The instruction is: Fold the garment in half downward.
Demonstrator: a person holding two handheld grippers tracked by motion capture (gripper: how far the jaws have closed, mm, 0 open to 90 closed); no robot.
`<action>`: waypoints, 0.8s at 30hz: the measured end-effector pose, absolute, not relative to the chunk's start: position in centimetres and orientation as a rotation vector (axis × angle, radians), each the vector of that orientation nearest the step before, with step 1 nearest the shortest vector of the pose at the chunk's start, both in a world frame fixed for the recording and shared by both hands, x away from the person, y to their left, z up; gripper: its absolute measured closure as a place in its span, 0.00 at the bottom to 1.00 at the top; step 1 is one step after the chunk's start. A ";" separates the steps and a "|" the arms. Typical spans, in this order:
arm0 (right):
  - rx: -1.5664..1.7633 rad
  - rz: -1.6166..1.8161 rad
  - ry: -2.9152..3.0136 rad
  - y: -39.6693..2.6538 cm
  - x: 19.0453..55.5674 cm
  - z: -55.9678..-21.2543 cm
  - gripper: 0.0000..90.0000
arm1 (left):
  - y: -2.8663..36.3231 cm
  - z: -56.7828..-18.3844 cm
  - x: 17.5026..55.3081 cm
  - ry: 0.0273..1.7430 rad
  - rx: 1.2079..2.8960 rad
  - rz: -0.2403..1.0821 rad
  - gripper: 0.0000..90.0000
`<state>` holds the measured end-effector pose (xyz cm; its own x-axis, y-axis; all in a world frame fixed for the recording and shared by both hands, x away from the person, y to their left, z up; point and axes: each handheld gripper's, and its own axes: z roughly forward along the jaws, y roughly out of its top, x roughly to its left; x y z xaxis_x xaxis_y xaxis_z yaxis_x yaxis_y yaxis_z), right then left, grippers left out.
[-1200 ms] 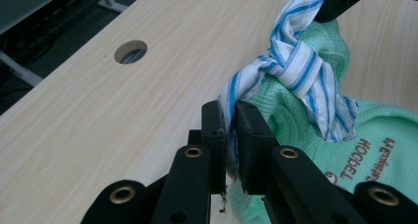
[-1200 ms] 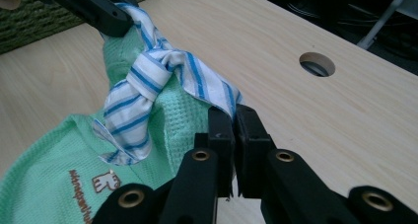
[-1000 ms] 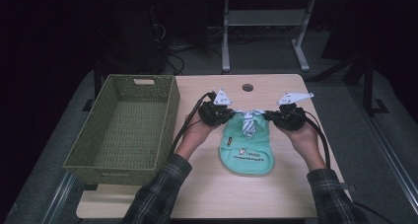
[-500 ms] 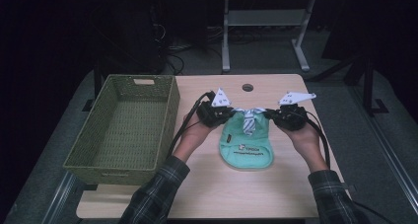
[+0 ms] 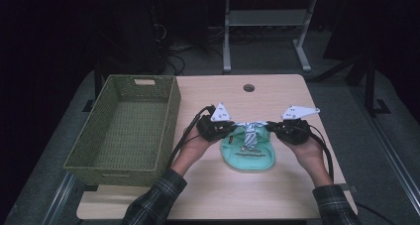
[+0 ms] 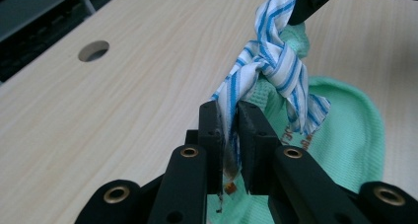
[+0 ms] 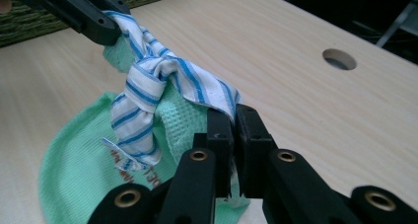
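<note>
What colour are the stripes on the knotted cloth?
Blue stripes on white; the knotted cloth shows best in the left gripper view.

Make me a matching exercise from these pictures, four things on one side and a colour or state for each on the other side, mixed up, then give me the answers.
Things:
1. basket
2. striped strap
3. bib
4. table hole

States:
A. mint green, lying on the table
B. knotted, pinched at each end by a gripper
C. round, near the far edge
D. woven, olive green, nothing inside

Pairs: 1-D, 2-B, 3-A, 4-C
</note>
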<state>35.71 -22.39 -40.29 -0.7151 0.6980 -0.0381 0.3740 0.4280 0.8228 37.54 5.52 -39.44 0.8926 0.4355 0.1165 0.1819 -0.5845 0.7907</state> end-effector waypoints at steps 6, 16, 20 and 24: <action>0.923 1.213 2.322 -22.7 35.0 -40.6 0.94 | 5.7 -39.6 37.2 0.457 2.182 0.319 0.89; 0.942 1.259 2.338 -22.9 33.7 -41.7 0.94 | 6.2 -41.0 36.2 0.481 2.161 0.229 0.89; 0.936 1.259 2.345 -22.9 33.2 -42.1 0.94 | 6.2 -41.5 35.7 0.482 2.162 0.211 0.89; 0.954 1.254 2.365 -23.0 32.5 -42.7 0.94 | 6.0 -42.1 35.1 0.480 2.168 0.185 0.89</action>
